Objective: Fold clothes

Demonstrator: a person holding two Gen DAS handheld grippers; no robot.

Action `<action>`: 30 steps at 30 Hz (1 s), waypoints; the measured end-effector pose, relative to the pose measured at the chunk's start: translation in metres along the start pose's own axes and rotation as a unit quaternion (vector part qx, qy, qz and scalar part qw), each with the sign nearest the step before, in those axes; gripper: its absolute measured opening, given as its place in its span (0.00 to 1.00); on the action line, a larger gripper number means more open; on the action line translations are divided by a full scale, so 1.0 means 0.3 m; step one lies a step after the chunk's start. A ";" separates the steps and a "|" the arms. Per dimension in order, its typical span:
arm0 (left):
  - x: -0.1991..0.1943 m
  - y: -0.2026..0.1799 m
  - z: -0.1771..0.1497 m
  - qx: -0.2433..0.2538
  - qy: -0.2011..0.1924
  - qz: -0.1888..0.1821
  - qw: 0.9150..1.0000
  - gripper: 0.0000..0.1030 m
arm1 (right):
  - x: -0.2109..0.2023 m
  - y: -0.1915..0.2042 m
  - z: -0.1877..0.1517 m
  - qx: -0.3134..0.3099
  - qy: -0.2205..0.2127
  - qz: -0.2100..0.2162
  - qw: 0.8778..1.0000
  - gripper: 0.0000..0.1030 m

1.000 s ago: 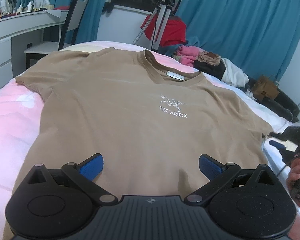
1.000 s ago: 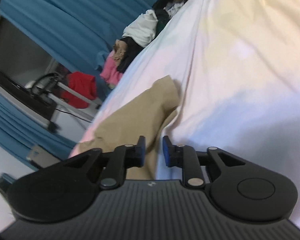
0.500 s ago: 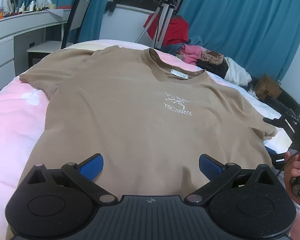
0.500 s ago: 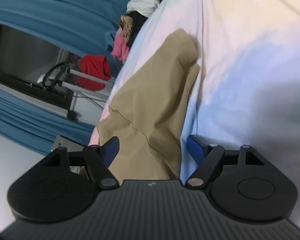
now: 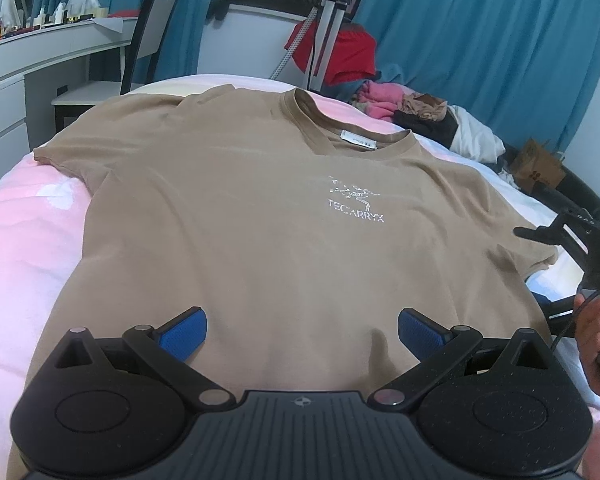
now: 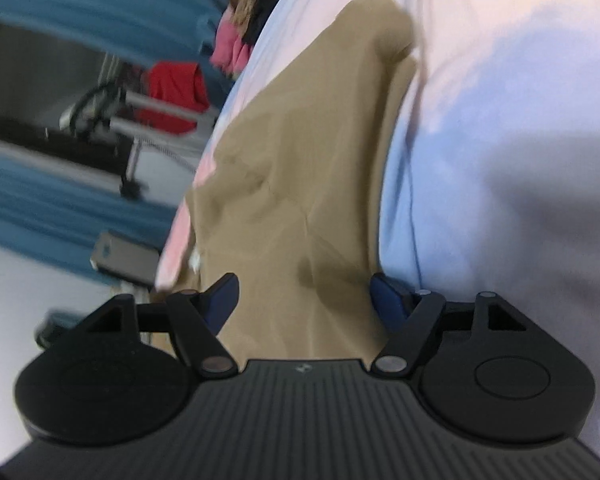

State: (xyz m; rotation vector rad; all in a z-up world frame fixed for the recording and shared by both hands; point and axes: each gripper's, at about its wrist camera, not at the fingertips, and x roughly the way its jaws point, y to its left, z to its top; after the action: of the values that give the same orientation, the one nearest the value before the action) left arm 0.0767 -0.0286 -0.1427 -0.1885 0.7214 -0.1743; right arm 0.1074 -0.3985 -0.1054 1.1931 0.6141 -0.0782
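A tan T-shirt (image 5: 268, 208) with a white chest logo lies flat, front up, on the bed, collar at the far end. My left gripper (image 5: 302, 330) is open, jaws wide, over the shirt's lower hem. My right gripper (image 6: 304, 300) is open, rolled sideways, with the shirt's right side and sleeve (image 6: 300, 160) between its jaws. The right gripper also shows at the right edge of the left wrist view (image 5: 572, 248), beside the right sleeve, held by a hand.
The bed sheet (image 5: 24, 232) is pink and white. A pile of clothes (image 5: 412, 108) lies at the far right of the bed. A chair (image 5: 148, 40) and white desk (image 5: 40, 56) stand at the left. Blue curtains (image 5: 480, 32) hang behind.
My right gripper opened from nearly shut and moved forward over the shirt's right side. The left gripper stayed open and shifted slightly nearer the shirt.
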 end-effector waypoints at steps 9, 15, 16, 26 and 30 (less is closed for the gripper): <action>-0.003 -0.002 0.000 -0.001 -0.001 0.002 1.000 1.00 | -0.035 -0.068 0.053 0.001 -0.134 -0.009 0.991 0.71; 0.010 -0.002 -0.002 -0.003 0.006 -0.002 1.000 1.00 | -0.066 -0.133 0.096 0.020 -0.158 -0.030 0.987 0.71; 0.011 -0.002 -0.001 -0.003 0.006 -0.003 1.000 1.00 | -0.059 -0.137 0.104 0.017 -0.153 -0.026 0.988 0.74; 0.022 -0.003 -0.005 0.006 0.009 0.002 1.000 1.00 | -0.009 -0.109 0.162 -0.039 -0.150 -0.004 0.988 0.67; 0.028 -0.007 -0.008 0.009 0.011 0.003 1.000 1.00 | -0.053 -0.111 0.166 -0.035 -0.183 -0.035 0.982 0.65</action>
State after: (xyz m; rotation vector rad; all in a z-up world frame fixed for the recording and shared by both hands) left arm 0.0809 -0.0329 -0.1494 -0.1673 0.7411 -0.1776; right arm 0.1020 -0.4597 -0.1145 1.0558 0.3319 -0.3251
